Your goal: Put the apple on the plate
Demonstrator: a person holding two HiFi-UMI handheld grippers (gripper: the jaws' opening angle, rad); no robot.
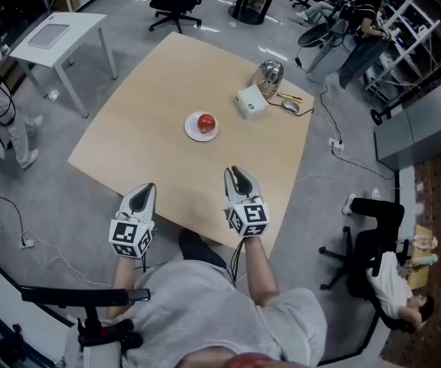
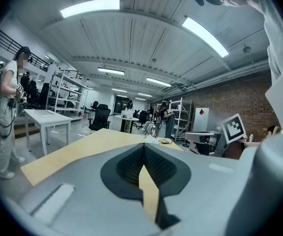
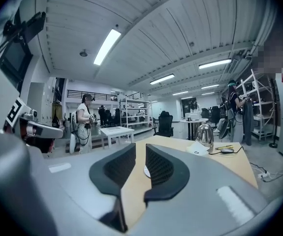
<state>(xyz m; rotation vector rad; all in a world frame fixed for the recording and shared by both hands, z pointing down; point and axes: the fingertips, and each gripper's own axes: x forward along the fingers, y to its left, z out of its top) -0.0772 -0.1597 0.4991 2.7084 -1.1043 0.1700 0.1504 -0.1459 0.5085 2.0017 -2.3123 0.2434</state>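
Sitting on plate mid-desk: apple, as task wants. Left gripper jaws pressed together, right gripper jaws slightly spread; both empty, near desk edge. Nothing left calling for grasp.

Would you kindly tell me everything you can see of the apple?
The apple is round and red with a lighter spot on its top. It looks smooth and whole. It sits on a white round plate, a little right of the plate's centre in the head view, near the middle of the light wooden table. Only the plate touches it. It is too small in view to make out a stem.
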